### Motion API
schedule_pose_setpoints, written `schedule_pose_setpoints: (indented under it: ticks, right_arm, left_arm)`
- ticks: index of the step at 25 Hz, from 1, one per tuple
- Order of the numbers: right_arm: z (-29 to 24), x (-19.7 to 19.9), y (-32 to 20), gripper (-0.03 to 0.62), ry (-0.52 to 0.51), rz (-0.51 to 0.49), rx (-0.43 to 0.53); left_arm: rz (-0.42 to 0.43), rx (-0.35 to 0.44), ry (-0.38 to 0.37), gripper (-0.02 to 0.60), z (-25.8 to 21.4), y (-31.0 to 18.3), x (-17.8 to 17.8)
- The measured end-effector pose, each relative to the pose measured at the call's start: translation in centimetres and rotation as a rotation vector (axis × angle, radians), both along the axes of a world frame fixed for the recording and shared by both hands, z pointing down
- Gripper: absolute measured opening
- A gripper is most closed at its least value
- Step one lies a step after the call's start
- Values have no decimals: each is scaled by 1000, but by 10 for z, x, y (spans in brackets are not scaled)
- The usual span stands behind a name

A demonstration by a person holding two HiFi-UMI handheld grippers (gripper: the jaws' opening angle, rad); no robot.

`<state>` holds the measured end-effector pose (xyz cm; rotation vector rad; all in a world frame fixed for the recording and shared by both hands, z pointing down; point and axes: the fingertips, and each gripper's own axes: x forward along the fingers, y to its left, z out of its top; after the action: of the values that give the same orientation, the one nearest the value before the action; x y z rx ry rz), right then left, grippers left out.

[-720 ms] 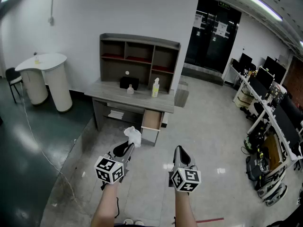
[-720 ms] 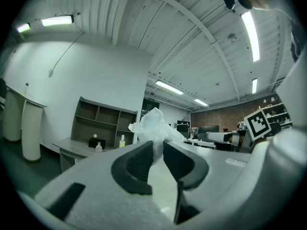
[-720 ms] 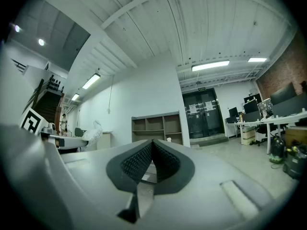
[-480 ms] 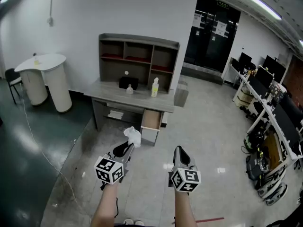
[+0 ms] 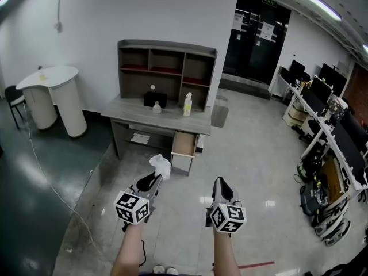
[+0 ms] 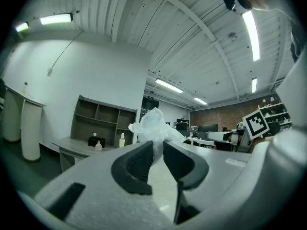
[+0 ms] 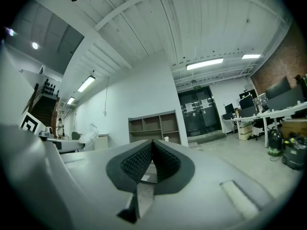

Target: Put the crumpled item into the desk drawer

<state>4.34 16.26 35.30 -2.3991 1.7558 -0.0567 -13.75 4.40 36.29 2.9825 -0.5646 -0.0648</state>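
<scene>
A crumpled white item (image 5: 161,165) (image 6: 154,127) sticks up from between the jaws of my left gripper (image 5: 154,181) (image 6: 157,150), which is shut on it. The grey desk (image 5: 155,119) stands across the floor ahead, with an open drawer (image 5: 184,146) pulled out under its right end. My right gripper (image 5: 219,184) (image 7: 151,153) is held beside the left one, shut and empty. Both grippers are in the air, some way short of the desk. In the right gripper view the crumpled item (image 7: 89,139) shows at the left.
On the desk stand a shelf hutch (image 5: 167,68), a black box (image 5: 155,100), a small bottle (image 5: 156,107) and a spray bottle (image 5: 187,105). A white round counter (image 5: 52,99) is at the left. Office desks with monitors (image 5: 330,131) line the right side. A cable (image 5: 54,188) trails over the floor.
The view has shifted slightly, and the desk sits a little lower-left in the picture. Both grippers keep their places and the crumpled item stays in the left one.
</scene>
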Motion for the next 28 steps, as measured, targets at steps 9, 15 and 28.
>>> schedule_pose_setpoints:
  ticks: [9, 15, 28]
  right_arm:
    - [4, -11, -20, 12, 14, 18, -17]
    - [18, -13, -31, 11, 17, 34, -41]
    - [31, 55, -137, 12, 32, -1, -42]
  left_arm:
    - [16, 1, 13, 72, 1, -24, -12]
    - [21, -18, 9, 72, 16, -44, -18]
    - [-50, -38, -6, 72, 42, -146, 26]
